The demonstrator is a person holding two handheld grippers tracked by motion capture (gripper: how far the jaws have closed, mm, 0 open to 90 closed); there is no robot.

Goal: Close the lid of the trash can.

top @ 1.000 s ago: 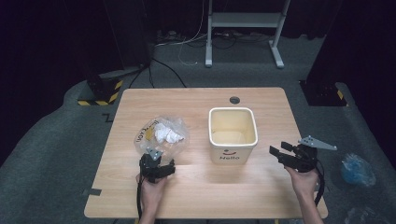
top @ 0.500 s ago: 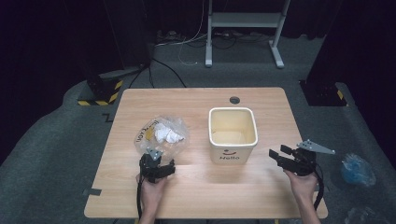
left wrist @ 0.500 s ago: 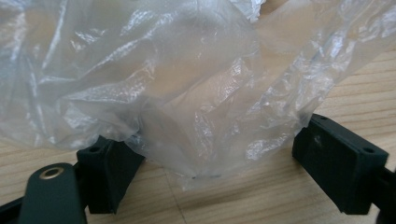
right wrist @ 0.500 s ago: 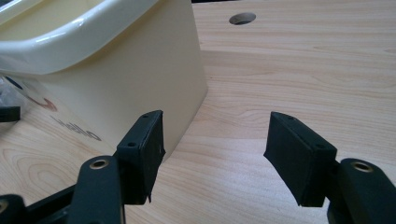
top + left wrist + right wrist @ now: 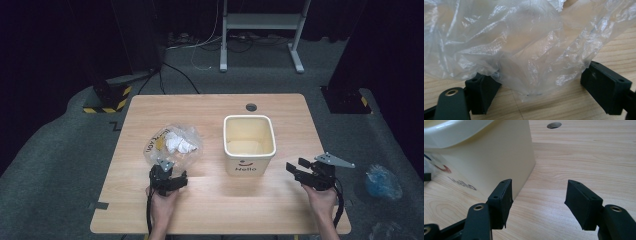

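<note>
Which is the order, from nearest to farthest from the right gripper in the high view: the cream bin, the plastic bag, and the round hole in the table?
From the right gripper:
1. Cream bin, just to its left, near the table's middle.
2. Round hole, at the table's far edge, behind the bin.
3. Plastic bag, across on the left side, by the left gripper.

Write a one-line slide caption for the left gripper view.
Clear plastic bag bunched between the open jaws of the left hand-held gripper on the wooden table.

The cream bin (image 5: 249,142) has "Hello" printed on its front, beneath a small curved smile mark.
</note>
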